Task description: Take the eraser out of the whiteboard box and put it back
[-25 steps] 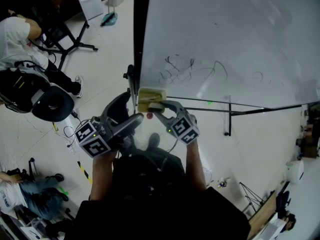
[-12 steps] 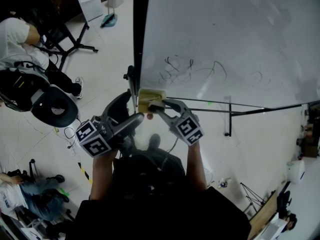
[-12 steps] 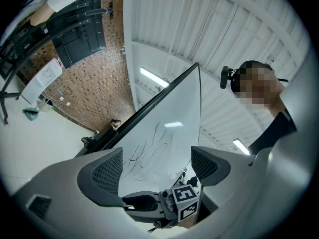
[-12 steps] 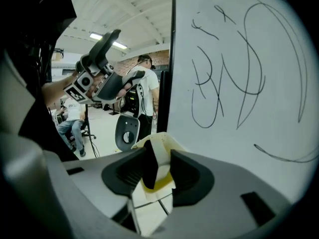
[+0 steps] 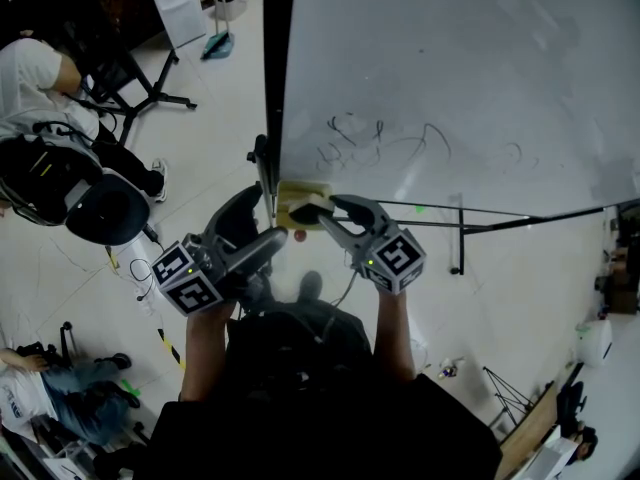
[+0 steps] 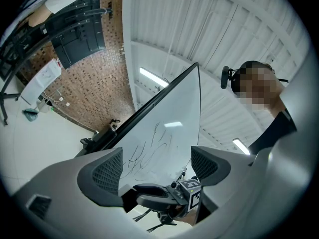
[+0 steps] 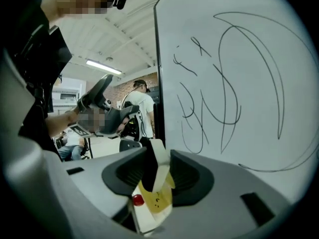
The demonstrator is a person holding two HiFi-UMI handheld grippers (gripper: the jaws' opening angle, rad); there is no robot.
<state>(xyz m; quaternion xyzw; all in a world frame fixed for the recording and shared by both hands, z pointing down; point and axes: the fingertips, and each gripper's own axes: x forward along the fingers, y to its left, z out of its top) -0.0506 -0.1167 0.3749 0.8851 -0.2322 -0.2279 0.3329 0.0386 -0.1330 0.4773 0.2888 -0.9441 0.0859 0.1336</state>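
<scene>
The right gripper (image 7: 160, 173) has just been closing its jaws and clamps the eraser (image 7: 160, 158) just above the box (image 7: 155, 203) at the whiteboard's (image 5: 450, 68) corner: the take-out step, I judge. Next, lift clear, then reinsert squarely. The left gripper (image 6: 155, 167) hangs nearby, jaws apart and empty. A small red thing (image 7: 137, 199) beside the box could snag.

Looking like a lab or workshop hall; whiteboard (image 5: 470, 78) standing on a pale floor (image 5: 220, 138); brick wall (image 6: 94, 88) running under a ribbed roof (image 6: 239, 29), strip light (image 6: 152, 77) glowing; tripod (image 5: 160, 92) standing nearby; person (image 5: 30, 68) in a white shirt sitting off to the side.
</scene>
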